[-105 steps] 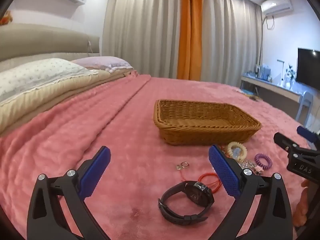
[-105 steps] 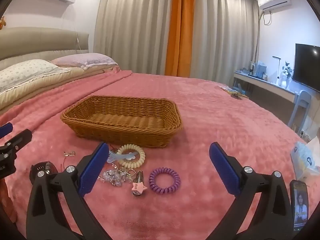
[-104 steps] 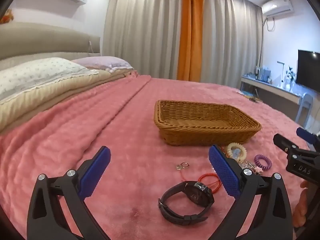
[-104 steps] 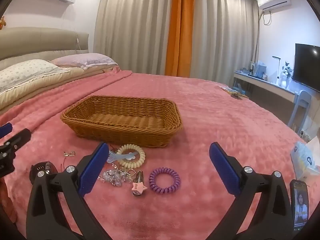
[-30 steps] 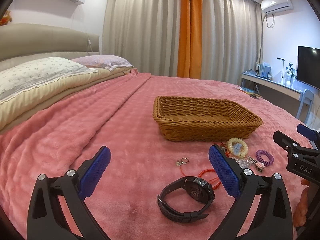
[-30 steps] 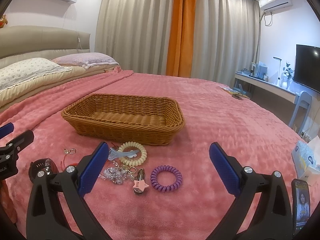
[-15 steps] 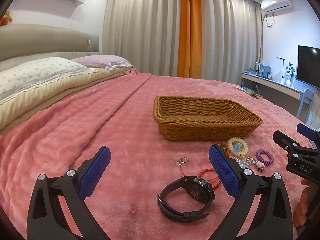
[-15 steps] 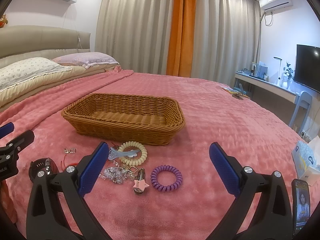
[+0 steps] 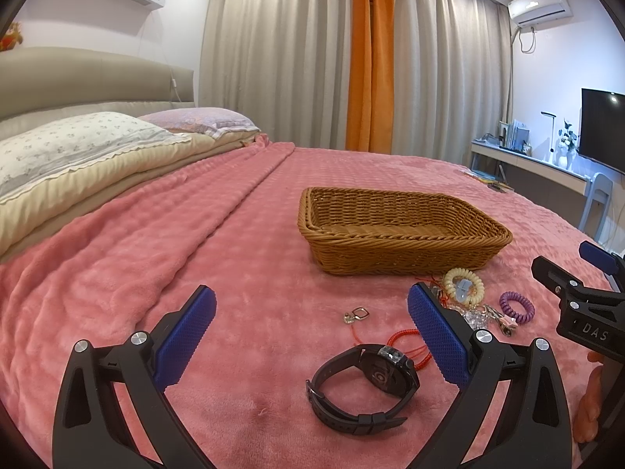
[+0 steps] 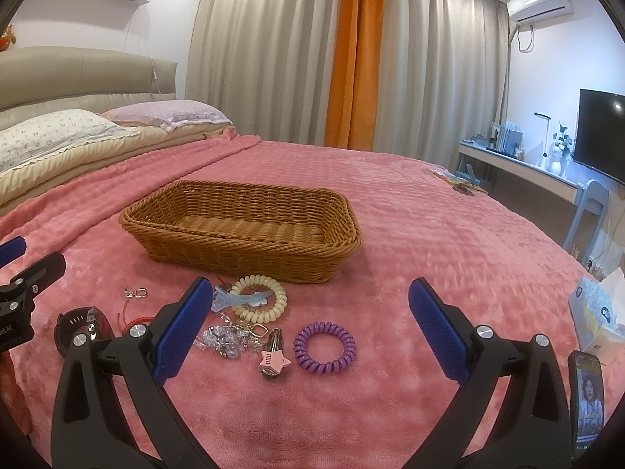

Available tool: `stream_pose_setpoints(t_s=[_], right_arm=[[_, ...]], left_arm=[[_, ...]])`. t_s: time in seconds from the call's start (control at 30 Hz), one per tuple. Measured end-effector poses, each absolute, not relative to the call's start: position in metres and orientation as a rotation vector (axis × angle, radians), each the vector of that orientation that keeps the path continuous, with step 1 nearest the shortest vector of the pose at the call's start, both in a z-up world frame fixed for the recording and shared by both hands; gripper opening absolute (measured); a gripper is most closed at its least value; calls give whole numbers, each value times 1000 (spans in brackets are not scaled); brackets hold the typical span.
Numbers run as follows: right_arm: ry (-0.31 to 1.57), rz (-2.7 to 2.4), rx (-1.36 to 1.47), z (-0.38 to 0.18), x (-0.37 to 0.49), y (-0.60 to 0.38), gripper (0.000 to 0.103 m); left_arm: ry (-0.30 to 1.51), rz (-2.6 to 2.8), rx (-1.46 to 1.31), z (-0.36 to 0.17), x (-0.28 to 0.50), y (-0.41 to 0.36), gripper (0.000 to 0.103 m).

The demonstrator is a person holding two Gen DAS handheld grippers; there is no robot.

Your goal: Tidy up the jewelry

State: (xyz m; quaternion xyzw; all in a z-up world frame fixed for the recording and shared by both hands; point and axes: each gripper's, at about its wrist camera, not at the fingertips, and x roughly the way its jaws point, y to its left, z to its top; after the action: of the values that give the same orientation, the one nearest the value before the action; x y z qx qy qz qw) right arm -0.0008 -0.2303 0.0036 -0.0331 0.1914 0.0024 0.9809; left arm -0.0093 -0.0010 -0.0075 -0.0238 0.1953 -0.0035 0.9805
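Note:
An empty wicker basket stands on the pink bed. In front of it lie a black watch, a red cord, a small metal ring charm, a cream coil hair tie with a blue clip, a crystal chain, a pink star clip and a purple coil tie. My left gripper is open above the watch. My right gripper is open above the purple tie.
Pillows lie at the far left. A tissue pack and a phone lie at the right edge of the bed. A desk with a TV stands beyond the bed at the right.
Both views have shifted slightly, with the jewelry sitting a little lower and closer. Both grippers stay open and nothing on the bed has moved.

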Motion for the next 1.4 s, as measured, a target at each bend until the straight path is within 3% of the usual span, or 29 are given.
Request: stream_pose_setpoints(t_s=[0.57, 0.87, 1.0, 1.03, 1.1, 1.23, 1.3, 1.4], right_arm=[[423, 49, -26, -2, 10, -238, 95], [509, 60, 98, -8, 25, -266, 90], [561, 72, 139, -4, 30, -276, 85], [570, 66, 148, -2, 32, -281, 85], [596, 62, 152, 1, 38, -290, 81], [695, 85, 125, 1, 60, -306, 65], [747, 108, 112, -4, 68, -308, 61], [802, 142, 97, -16, 72, -302, 53]], left_arm=[[402, -15, -64, -10, -10, 1, 96], [575, -197, -291, -19, 0, 47, 95], [650, -216, -245, -16, -2, 50, 95], [685, -216, -226, -17, 0, 50, 93], [728, -238, -208, -18, 3, 48, 79], [793, -307, -221, -21, 14, 45, 74], [834, -339, -205, -25, 23, 38, 61], [906, -357, -191, -34, 37, 30, 54]])
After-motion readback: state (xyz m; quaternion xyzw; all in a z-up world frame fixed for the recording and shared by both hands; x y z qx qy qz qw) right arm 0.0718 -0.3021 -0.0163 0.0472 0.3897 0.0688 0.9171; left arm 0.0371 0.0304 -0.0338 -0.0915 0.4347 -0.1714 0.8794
